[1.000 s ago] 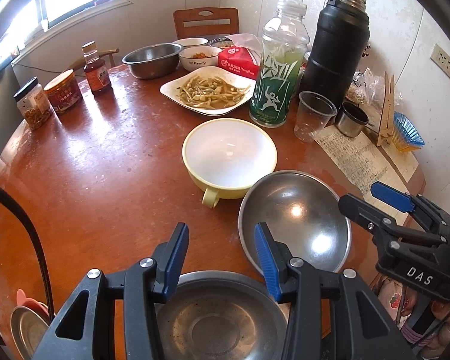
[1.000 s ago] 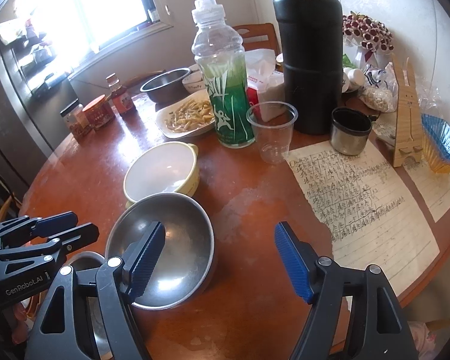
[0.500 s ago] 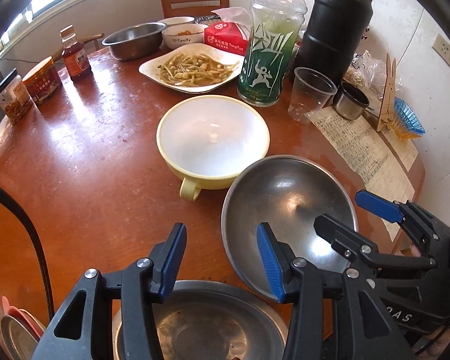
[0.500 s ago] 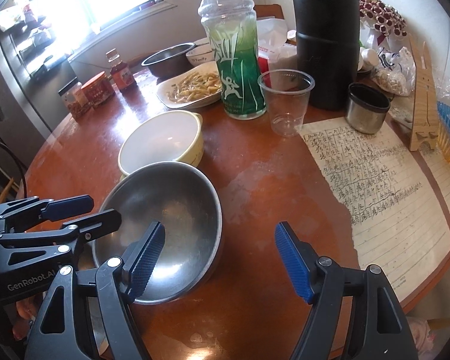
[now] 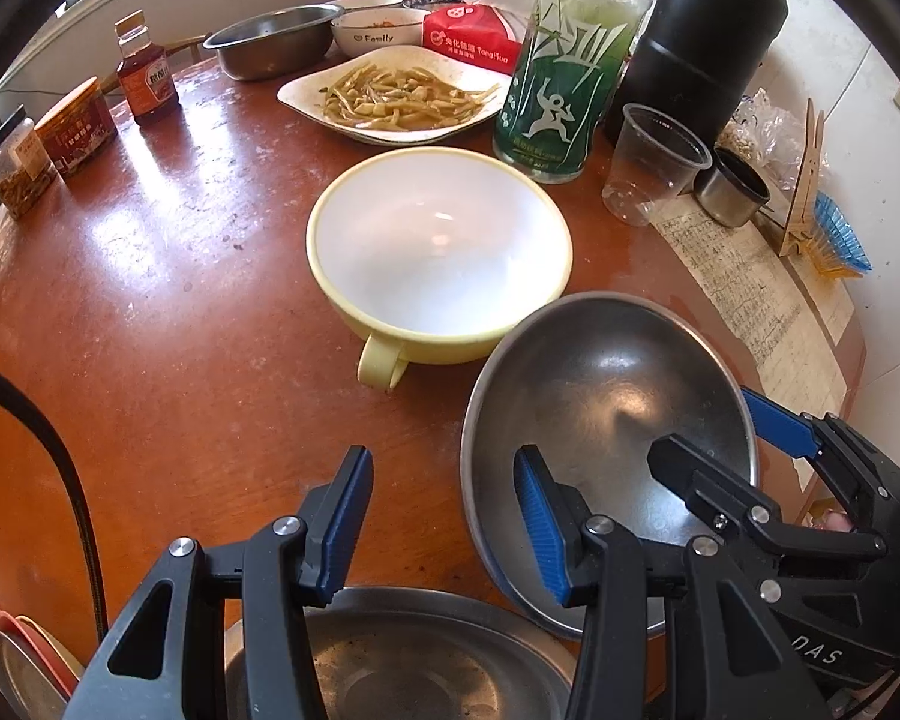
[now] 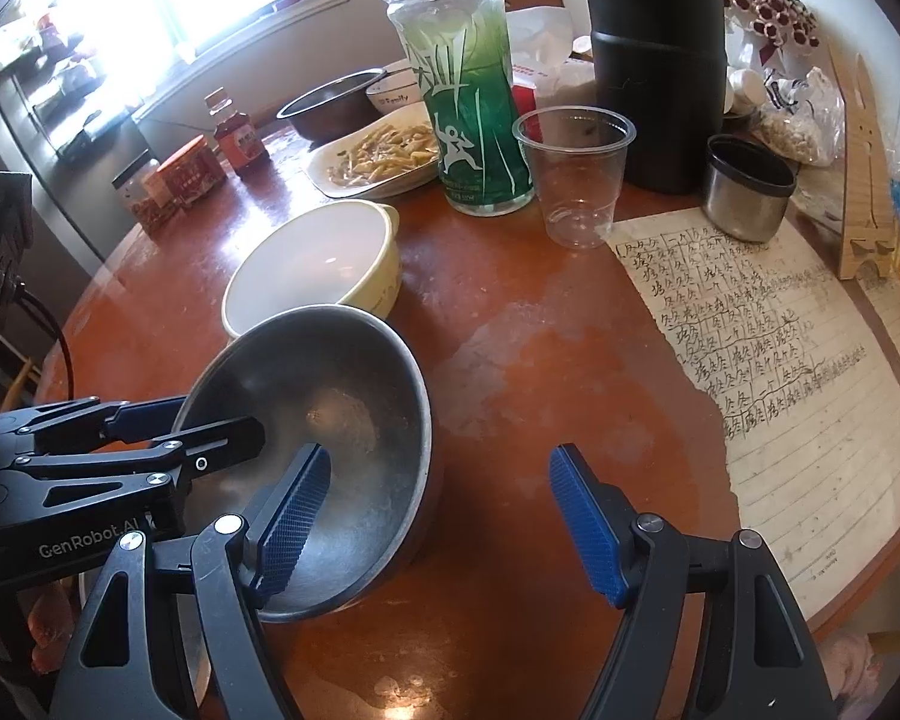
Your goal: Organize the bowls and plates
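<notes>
On the table edge, left to right | left gripper [image 5: 441, 525] wide, empty, above steel plate [image 5: 426, 660] | steel bowl [image 5: 606, 438] touching yellow bowl [image 5: 438, 252] | right gripper [image 6: 438, 525] wide, straddling steel bowl rim | risk: smooth rim slips, bowl tips.

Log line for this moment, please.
left gripper: open, above table | right gripper: open, straddling steel bowl rim | yellow bowl: beside it
</notes>
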The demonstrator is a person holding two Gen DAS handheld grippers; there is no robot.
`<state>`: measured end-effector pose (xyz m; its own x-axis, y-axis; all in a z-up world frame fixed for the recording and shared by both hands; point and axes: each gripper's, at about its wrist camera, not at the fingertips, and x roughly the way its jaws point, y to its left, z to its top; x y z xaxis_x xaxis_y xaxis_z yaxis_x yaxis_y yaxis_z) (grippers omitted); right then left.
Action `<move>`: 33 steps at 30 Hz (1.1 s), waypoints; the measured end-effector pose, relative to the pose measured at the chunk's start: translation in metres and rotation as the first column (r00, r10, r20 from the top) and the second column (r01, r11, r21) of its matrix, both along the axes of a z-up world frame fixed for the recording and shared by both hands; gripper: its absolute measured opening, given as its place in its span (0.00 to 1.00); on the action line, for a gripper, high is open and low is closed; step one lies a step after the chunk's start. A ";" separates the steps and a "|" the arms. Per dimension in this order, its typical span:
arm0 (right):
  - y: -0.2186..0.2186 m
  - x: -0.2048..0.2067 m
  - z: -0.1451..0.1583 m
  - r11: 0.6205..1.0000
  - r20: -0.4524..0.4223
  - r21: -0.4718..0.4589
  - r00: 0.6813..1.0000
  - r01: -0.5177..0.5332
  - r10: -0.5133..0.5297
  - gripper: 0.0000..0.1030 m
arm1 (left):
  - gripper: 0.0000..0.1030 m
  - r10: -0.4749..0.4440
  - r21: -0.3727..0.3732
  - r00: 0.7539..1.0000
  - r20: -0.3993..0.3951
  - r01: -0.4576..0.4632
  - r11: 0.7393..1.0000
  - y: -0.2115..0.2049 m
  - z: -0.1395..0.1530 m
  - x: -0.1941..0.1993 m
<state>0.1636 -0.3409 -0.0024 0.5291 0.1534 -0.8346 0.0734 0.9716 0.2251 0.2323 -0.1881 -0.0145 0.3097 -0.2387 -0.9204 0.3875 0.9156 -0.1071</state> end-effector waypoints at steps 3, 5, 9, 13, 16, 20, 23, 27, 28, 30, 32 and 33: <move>0.002 0.001 -0.001 1.000 0.003 0.000 1.000 -0.014 0.014 0.58 | 0.47 -0.014 -0.013 1.000 -0.013 0.014 1.000 -0.003 -0.003 0.000; 0.003 0.001 -0.001 1.000 0.008 0.000 0.999 -0.031 0.031 0.48 | 0.38 -0.027 -0.027 0.999 -0.028 0.026 0.999 -0.005 -0.006 0.000; 0.003 0.000 0.003 0.999 0.035 0.017 0.999 -0.038 0.037 0.27 | 0.28 -0.042 -0.042 0.998 -0.050 0.040 0.998 -0.009 -0.010 -0.002; 0.005 0.001 0.006 0.999 0.049 0.015 0.998 -0.042 0.042 0.22 | 0.26 -0.047 -0.043 0.998 -0.030 0.046 0.998 -0.014 -0.007 -0.004; 0.004 0.001 0.007 1.000 0.052 0.008 0.998 -0.029 0.028 0.22 | 0.26 -0.042 -0.065 0.999 -0.032 0.040 0.997 -0.013 -0.004 -0.003; 0.000 0.000 0.014 1.000 0.077 0.027 0.997 -0.010 0.008 0.22 | 0.26 -0.037 -0.092 0.999 -0.021 0.035 0.995 -0.011 0.004 -0.003; 0.002 0.000 0.023 0.999 0.104 0.034 0.995 -0.015 0.012 0.22 | 0.26 -0.022 -0.114 1.000 -0.009 0.021 0.993 -0.005 0.013 -0.002; 0.008 0.001 0.036 0.999 0.140 0.045 0.990 -0.021 0.015 0.22 | 0.26 0.005 -0.157 1.000 0.013 -0.003 0.988 0.010 0.028 -0.003; 0.010 0.000 0.040 0.998 0.150 0.053 0.989 -0.025 0.017 0.23 | 0.26 0.010 -0.162 1.000 0.021 -0.006 0.987 0.013 0.032 -0.003; 0.014 0.000 0.048 0.997 0.170 0.063 0.985 -0.034 0.023 0.23 | 0.26 0.022 -0.174 0.999 0.039 -0.015 0.985 0.019 0.042 -0.006; 0.019 -0.002 0.057 0.997 0.194 0.066 0.980 -0.048 0.034 0.23 | 0.26 0.028 -0.184 0.998 0.063 -0.016 0.983 0.026 0.053 -0.011; 0.022 -0.004 0.063 0.996 0.206 0.066 0.978 -0.055 0.040 0.23 | 0.26 0.037 -0.193 0.996 0.076 -0.021 0.981 0.031 0.060 -0.014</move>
